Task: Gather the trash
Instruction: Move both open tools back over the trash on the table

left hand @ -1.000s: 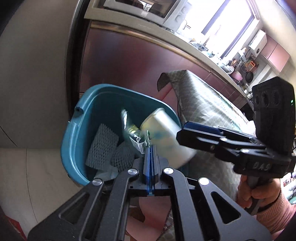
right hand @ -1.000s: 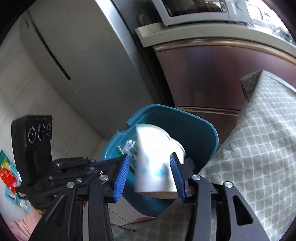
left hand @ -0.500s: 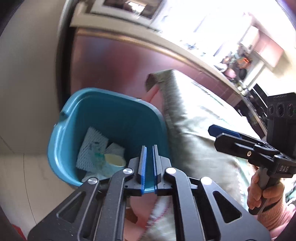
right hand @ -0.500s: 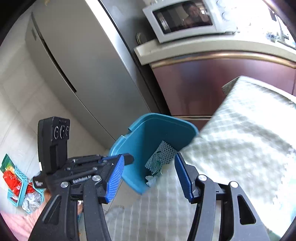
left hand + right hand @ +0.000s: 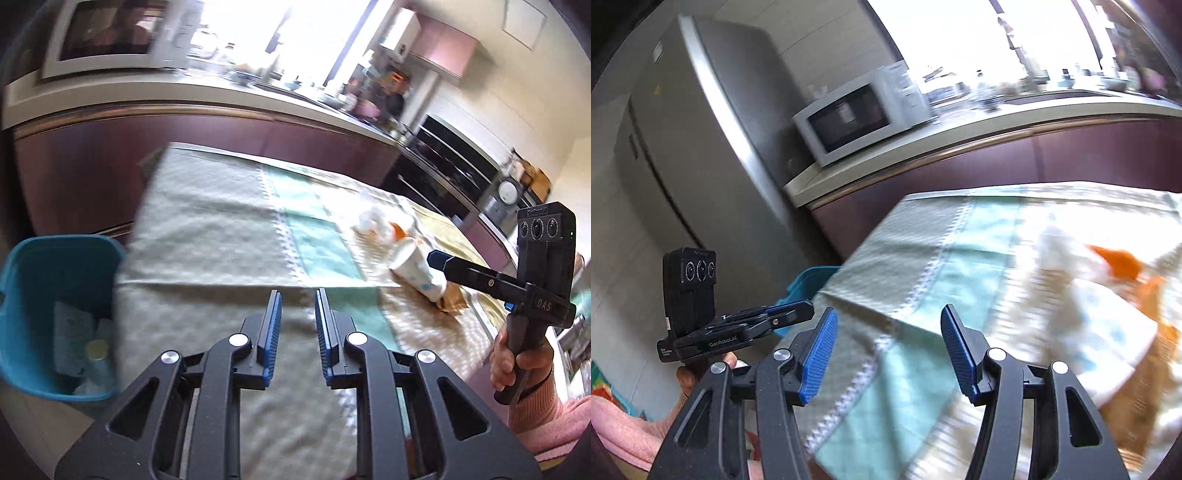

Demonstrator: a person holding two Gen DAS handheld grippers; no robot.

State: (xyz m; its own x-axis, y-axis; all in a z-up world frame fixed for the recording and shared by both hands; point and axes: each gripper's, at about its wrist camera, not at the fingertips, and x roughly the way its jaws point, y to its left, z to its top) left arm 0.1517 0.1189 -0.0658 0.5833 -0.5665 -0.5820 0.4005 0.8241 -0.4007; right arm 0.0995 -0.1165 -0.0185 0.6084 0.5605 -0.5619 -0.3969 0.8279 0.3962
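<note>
A teal trash bin (image 5: 44, 258) stands on the floor at the table's left end, with paper and a cup inside. On the table a white paper cup with blue spots (image 5: 415, 267) lies on its side beside crumpled white tissue (image 5: 373, 218) and something orange (image 5: 400, 230). My left gripper (image 5: 297, 314) is open and empty above the tablecloth. My right gripper (image 5: 888, 343) is open and empty, its tip close to the lying cup (image 5: 1108, 332); it also shows in the left wrist view (image 5: 437, 258). The bin's rim (image 5: 809, 280) peeks past the table edge.
The table carries a green and beige patterned cloth (image 5: 229, 221). Behind it run maroon cabinets (image 5: 221, 136), a counter with a microwave (image 5: 857, 114) and a steel fridge (image 5: 701, 147). An oven (image 5: 454, 162) is at the right.
The cup held by my right gripper dropped into the bin. Both grippers swung from the bin to the table; the left one opened from nearly shut.
</note>
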